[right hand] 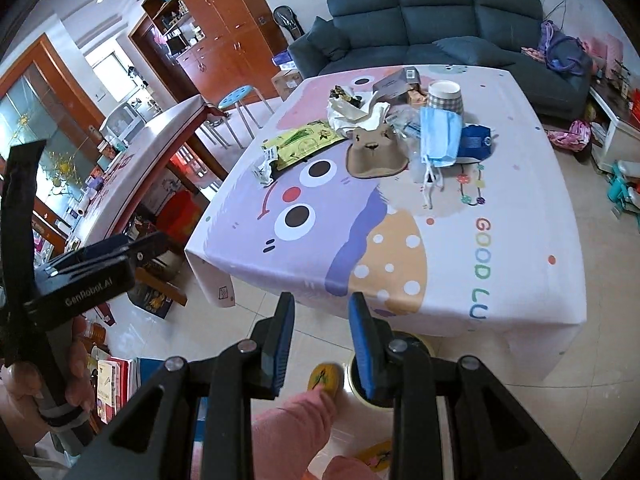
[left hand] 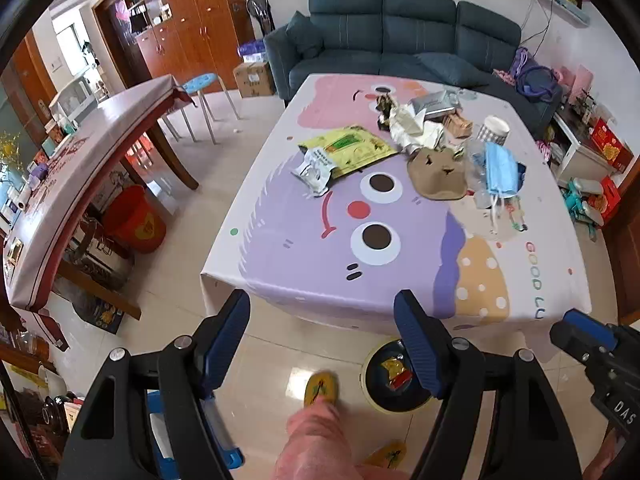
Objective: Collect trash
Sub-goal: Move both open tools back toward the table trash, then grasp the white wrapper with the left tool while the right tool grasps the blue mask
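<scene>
Trash lies in a heap at the far side of the cartoon tablecloth (left hand: 400, 272): a yellow-green packet (left hand: 348, 148), a small white wrapper (left hand: 314, 168), crumpled white paper (left hand: 412, 128), a brown animal-face piece (left hand: 438, 172), a blue face mask (left hand: 500, 168) and a paper cup (left hand: 496, 130). A round black bin (left hand: 384, 384) with a wrapper inside stands on the floor under the near table edge. My left gripper (left hand: 322, 300) is open wide and empty, in front of that edge. My right gripper (right hand: 320, 304) is open more narrowly and empty, above the bin (right hand: 352, 384).
A long wooden dining table (left hand: 80, 168) with a red bucket (left hand: 134, 220) under it stands to the left. A dark blue sofa (left hand: 400, 40) is behind the table. The person's pink-trousered leg and yellow slipper (left hand: 320, 388) are below my grippers. Boxes and clutter line the right wall.
</scene>
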Demonstrator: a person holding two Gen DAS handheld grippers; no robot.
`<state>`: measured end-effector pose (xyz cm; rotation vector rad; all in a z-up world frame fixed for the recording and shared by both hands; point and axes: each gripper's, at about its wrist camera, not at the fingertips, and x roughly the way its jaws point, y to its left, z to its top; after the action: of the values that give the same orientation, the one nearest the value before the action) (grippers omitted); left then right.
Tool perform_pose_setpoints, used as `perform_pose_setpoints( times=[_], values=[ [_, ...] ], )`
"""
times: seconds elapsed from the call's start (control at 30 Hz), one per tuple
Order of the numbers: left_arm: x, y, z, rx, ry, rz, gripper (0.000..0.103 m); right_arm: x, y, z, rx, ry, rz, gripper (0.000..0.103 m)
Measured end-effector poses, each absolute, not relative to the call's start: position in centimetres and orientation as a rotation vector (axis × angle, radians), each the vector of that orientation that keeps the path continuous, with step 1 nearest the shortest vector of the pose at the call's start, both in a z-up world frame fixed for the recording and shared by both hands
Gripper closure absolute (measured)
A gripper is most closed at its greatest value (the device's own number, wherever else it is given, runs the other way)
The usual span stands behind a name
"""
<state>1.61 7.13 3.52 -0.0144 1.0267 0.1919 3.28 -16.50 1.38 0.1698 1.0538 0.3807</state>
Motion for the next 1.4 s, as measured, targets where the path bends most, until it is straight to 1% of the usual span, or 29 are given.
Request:
perform_pose_setpoints(
  times=[0.23, 0.57, 0.63, 0.67, 0.7, 0.73, 0.93, 1.23, 1.33, 1.37, 1.4],
  values=[
    [6.0, 10.0, 1.5, -0.077, 1.078, 0.154, 0.030, 6.8, -14.8, 0.4, 0.167, 1.081, 0.367, 0.075],
    [18.7, 15.9, -3.3, -0.210, 1.282, 0.005, 0.030, 15.6, -11.9, -1.4, 0.230, 1.132, 0.280, 0.075],
    [20.9, 16.9, -4.2, -0.227, 1.297, 0.004, 0.025, 17.7, -11.3, -2.0, 0.257, 1.140, 0.266, 0.075],
    [22.1, 17.4, -4.6, -0.245, 1.305, 0.002, 0.017, 18.6, -11.0, -2.5, 0.263, 1.148, 0.257, 0.075],
    [23.0, 17.9, -5.0, -0.261, 1.311, 0.002, 0.011, 19.3, -10.8, -2.8, 0.269, 1.155, 0.247, 0.075],
    [24.1, 18.4, -5.5, -0.289, 1.319, 0.005, 0.010, 20.0, -10.5, -3.2, 0.276, 1.161, 0.239, 0.075],
    [28.6, 20.3, -9.1, -0.407, 1.405, 0.028, 0.010, 23.3, -9.9, -5.0, 0.314, 1.188, 0.196, 0.075],
    [30.9, 20.2, -13.2, -0.453, 1.494, 0.096, 0.011, 25.4, -9.2, -5.9, 0.314, 1.211, 0.184, 0.075],
    [31.3, 20.1, -13.8, -0.465, 1.499, 0.112, 0.015, 25.5, -9.3, -5.9, 0.307, 1.213, 0.181, 0.075],
    [31.4, 20.1, -13.9, -0.464, 1.501, 0.117, 0.020, 25.5, -9.4, -5.9, 0.306, 1.215, 0.180, 0.075],
    [31.4, 20.2, -13.9, -0.461, 1.504, 0.123, 0.027, 25.5, -9.5, -5.9, 0.306, 1.218, 0.177, 0.075]
  ],
)
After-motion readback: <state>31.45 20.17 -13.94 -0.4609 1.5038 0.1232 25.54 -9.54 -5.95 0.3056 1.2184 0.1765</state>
